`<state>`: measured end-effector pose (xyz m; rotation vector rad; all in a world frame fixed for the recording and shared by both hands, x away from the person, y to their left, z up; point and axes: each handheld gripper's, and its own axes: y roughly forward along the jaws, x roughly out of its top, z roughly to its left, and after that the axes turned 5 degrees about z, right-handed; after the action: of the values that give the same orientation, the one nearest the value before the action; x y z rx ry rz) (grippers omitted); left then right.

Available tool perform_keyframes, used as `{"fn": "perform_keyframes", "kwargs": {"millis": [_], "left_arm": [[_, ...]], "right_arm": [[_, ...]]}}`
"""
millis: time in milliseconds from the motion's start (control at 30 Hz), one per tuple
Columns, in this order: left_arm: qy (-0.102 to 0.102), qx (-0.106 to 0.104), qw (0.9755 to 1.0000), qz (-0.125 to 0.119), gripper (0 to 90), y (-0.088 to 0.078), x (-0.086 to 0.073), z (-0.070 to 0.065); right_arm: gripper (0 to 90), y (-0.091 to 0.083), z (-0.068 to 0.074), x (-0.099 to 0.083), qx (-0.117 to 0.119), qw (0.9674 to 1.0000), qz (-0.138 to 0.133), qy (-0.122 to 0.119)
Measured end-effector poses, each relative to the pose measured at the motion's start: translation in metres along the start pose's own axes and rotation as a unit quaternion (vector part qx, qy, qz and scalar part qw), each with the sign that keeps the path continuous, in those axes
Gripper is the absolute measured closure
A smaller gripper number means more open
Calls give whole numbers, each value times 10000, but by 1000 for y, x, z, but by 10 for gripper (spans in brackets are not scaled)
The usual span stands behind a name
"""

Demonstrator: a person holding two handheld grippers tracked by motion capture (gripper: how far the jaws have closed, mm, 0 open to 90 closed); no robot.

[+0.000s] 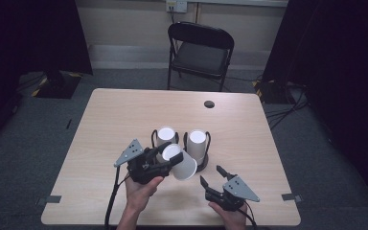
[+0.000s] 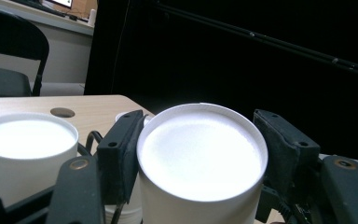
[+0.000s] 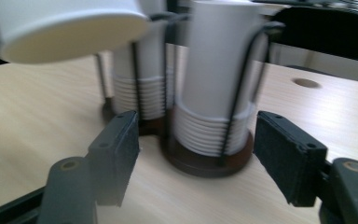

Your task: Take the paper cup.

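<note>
right tongs (image 1: 212, 177) apart near the table's (image 1: 124, 110) front edge (bare wood around); left tongs (image 1: 167, 154) clamp a white cup (image 1: 182, 164).

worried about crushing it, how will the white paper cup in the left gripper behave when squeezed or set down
The white paper cup looks thin-walled, so it would probably dent under a harder squeeze from the left gripper. It is likely very light. Held tilted and tapered, it would probably roll in a curve if laid on the table.

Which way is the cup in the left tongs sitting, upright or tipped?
Tipped. The cup in the left tongs leans sideways, off the table.
</note>
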<state>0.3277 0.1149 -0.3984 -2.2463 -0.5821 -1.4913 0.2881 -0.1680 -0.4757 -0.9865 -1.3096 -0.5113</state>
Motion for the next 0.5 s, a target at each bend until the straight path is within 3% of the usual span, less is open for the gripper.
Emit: {"fn": "perform_keyframes", "kwargs": {"millis": [100,233,500], "left_arm": [[-227,-61,9997,57,356,1,-11,4],[-355,-153,9992,85,357,2,-16,4],[-574,-351,9977,67,356,-5,-19,3]], "right_arm": [[287,5,11,4,329,9992,17,-234],[286,7,17,4,464,9982,55,-372],[297,7,24,7,500,9970,-276,-518]]}}
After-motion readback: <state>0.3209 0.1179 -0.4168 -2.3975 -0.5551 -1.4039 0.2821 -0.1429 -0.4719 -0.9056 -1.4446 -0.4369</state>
